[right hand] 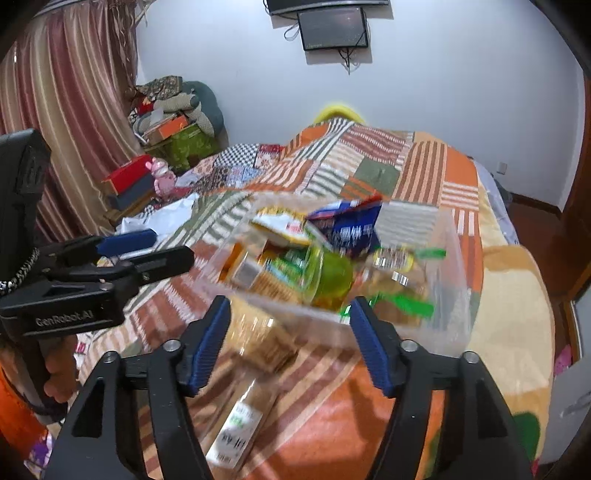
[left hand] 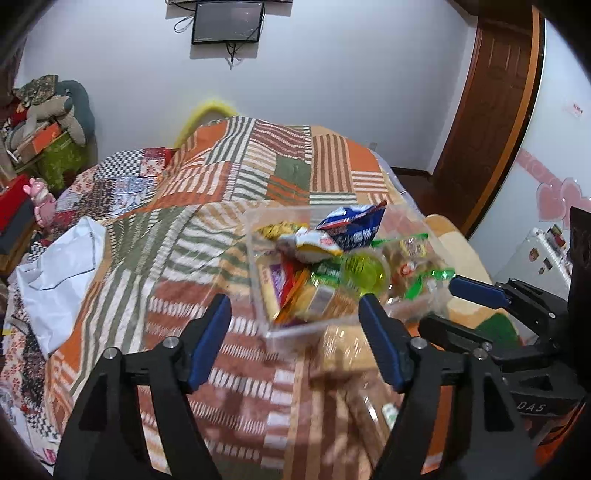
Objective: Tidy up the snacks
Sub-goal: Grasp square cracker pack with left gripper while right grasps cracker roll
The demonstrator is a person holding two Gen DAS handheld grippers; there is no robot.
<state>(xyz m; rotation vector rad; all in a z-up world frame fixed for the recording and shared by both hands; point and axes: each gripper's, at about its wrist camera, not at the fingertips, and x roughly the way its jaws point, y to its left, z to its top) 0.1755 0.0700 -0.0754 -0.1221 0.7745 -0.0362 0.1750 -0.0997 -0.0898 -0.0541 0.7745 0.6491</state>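
A clear plastic box point(left hand: 258, 280) sits on the patchwork bedspread, full of snacks: a blue packet point(left hand: 354, 227), a yellow-white packet point(left hand: 314, 245), a green jelly cup point(left hand: 364, 273) and green-wrapped sweets. It also shows in the right wrist view point(right hand: 450, 295). My left gripper point(left hand: 295, 314) is open and empty, just before the box's near edge. My right gripper point(right hand: 290, 317) is open and empty, above two clear cracker packs point(right hand: 262, 336) point(right hand: 240, 424) lying in front of the box. The right gripper's fingers point(left hand: 476, 290) show at the right of the left view.
The bed point(left hand: 229, 177) fills the scene. White cloth point(left hand: 62, 266) lies at its left. Boxes and a pink toy point(left hand: 40, 201) crowd the left side. A wooden door point(left hand: 491, 110) stands at the right. A screen point(left hand: 227, 22) hangs on the wall.
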